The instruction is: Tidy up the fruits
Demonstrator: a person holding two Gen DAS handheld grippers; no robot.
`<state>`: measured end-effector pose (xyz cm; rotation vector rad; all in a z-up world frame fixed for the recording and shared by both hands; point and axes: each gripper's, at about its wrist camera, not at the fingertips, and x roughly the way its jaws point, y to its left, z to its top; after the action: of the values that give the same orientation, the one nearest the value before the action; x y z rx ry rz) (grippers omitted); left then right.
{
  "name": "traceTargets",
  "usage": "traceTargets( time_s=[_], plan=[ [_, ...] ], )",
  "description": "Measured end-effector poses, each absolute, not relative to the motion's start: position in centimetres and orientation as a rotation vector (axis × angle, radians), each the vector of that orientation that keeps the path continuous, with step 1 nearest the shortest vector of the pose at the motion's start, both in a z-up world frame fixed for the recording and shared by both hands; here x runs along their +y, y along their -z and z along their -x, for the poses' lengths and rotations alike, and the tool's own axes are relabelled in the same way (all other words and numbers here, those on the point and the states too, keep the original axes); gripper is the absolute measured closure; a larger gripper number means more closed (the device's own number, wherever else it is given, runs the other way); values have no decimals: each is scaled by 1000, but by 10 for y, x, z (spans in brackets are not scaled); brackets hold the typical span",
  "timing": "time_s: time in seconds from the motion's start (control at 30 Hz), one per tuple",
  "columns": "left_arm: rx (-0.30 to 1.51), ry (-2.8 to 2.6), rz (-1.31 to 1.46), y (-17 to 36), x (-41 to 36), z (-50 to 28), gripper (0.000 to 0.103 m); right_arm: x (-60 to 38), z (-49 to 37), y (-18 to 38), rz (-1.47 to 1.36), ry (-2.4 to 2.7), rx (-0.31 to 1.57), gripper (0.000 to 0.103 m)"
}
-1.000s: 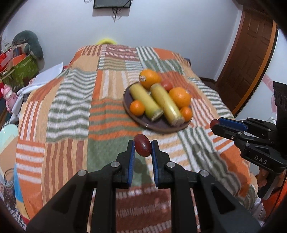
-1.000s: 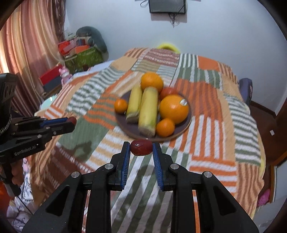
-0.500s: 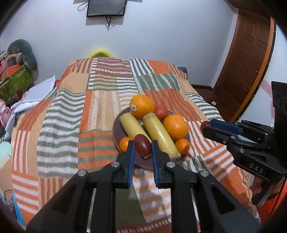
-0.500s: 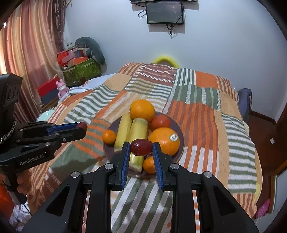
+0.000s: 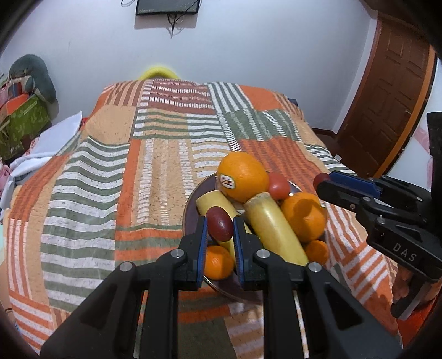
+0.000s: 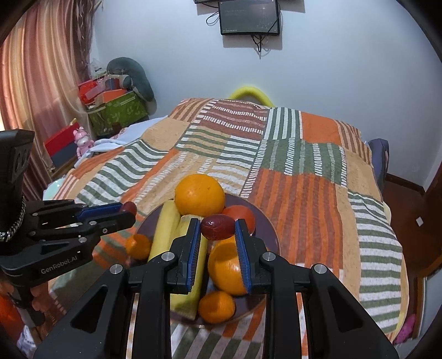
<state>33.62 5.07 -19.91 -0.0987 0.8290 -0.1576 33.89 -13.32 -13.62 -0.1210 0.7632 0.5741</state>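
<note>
Left gripper (image 5: 219, 240): we list it first, nearest our view, blue pads pinched on a dark red fruit (image 5: 219, 223), held above the near left part of the plate.

Right gripper (image 6: 216, 243): likewise clamped on a second dark red fruit (image 6: 217, 227), gripped end to end, hanging over the middle of the plate.

Handling, as we judge it: both fruits small, light, smooth-skinned, probably softish; we would keep the pinch across the belly and gentle, since a glossy skin may slip or bruise.

Plate (image 6: 265, 221): dark, round, on the striped patchwork bedspread (image 6: 298, 193); crowded with two pale yellow banana-like fruits (image 5: 270, 226), large oranges (image 5: 243, 176), small tangerines (image 6: 216, 306) and a red tomato-like fruit (image 5: 279, 186).

Free room for setting down looks scarce; we favour the plate's near rim.

Beyond: wall-mounted screen (image 6: 248, 16).
</note>
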Motion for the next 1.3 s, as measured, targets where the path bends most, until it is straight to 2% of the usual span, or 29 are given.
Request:
traceTargets(
  time_s=[0.57, 0.67, 0.77, 0.83, 1.03, 1.3],
  plan=[
    [902, 169, 150, 229, 61, -364, 85, -117, -362, 162, 153, -582, 824, 78],
    [912, 169, 144, 232, 59, -364, 80, -119, -362, 163, 144, -580, 824, 68],
    [914, 159, 147, 231, 59, -362, 73, -122, -360, 159, 141, -574, 812, 66],
    [906, 154, 150, 228, 60, -359, 72, -124, -358, 156, 137, -573, 807, 66],
    [847, 136, 157, 201, 60, -340, 72, -136, -348, 136, 105, -563, 768, 66],
    [674, 126, 126, 125, 48, -284, 72, -162, -308, 80, 65, -539, 646, 66]
  ],
)
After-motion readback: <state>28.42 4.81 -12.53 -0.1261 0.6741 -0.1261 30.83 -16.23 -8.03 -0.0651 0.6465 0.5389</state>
